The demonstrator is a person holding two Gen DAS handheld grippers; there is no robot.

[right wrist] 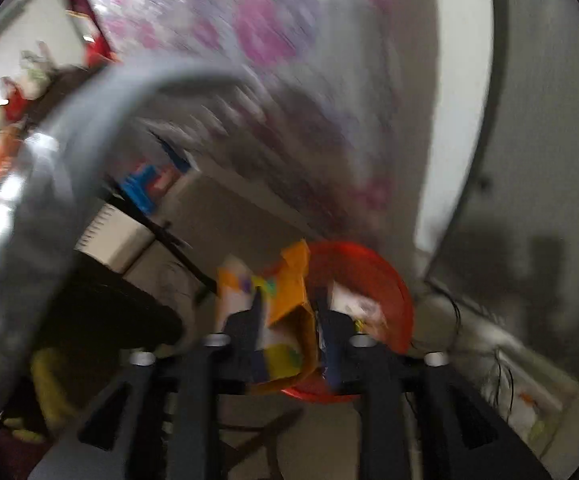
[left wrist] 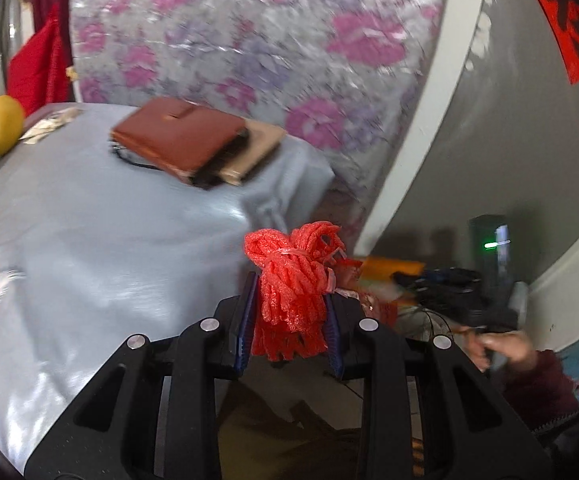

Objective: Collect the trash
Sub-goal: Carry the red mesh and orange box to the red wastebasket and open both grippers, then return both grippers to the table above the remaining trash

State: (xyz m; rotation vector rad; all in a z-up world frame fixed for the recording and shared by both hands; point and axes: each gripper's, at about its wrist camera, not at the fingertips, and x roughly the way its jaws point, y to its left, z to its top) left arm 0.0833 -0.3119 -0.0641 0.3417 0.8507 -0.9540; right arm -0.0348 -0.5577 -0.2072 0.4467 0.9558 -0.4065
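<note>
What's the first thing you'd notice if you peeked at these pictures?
The bright red foam netting bunched in the left gripper, past the corner of the grey table. Next, the orange wrapper between the right gripper's fingers, above a red bin on the floor.

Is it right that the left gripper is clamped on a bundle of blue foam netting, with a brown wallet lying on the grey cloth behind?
Not quite. The foam netting in the left gripper is red, as the left wrist view shows. The brown wallet does lie on the grey cloth.
</note>
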